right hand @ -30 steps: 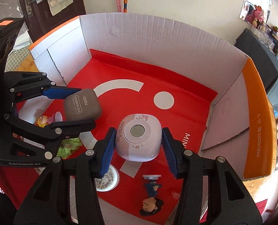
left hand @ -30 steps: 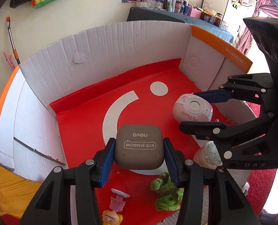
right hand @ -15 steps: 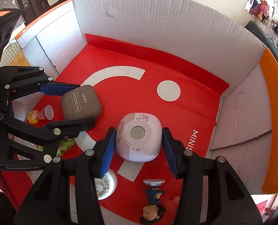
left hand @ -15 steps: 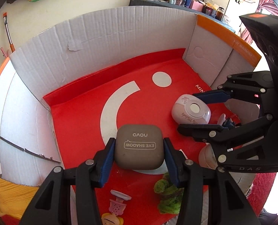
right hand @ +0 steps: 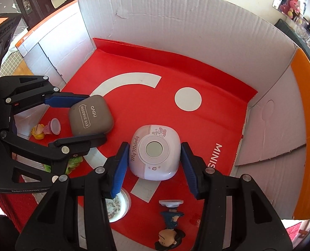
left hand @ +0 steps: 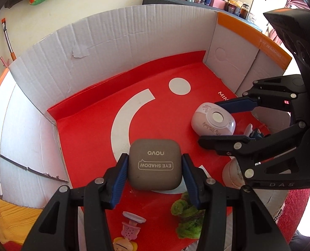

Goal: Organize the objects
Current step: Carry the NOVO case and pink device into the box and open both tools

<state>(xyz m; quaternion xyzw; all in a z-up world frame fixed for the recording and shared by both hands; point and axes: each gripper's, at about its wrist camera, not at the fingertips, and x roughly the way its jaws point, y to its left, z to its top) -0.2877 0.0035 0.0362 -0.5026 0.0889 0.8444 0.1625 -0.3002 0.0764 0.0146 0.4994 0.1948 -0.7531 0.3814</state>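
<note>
Two claws each grip a case inside the box [left hand: 134, 41]: left claw [left hand: 154, 175] clamps the grey case [left hand: 154, 165]; at three o'clock, right claw [right hand: 154, 166] clamps the pink case [right hand: 154, 151].

Both views bright, daylight from the right side. Red liner [left hand: 88, 129] saturated, near clipping. Window area at right edge of left wrist view blown out. White box wall [right hand: 196, 25] evenly lit, no harsh glare. Soft shadows under the grey case [left hand: 155, 165] and pink case [right hand: 155, 152]. Focus sharp centre, no motion blur. Strong fisheye bend, black vignette in the corners; background shelf small and soft.
</note>
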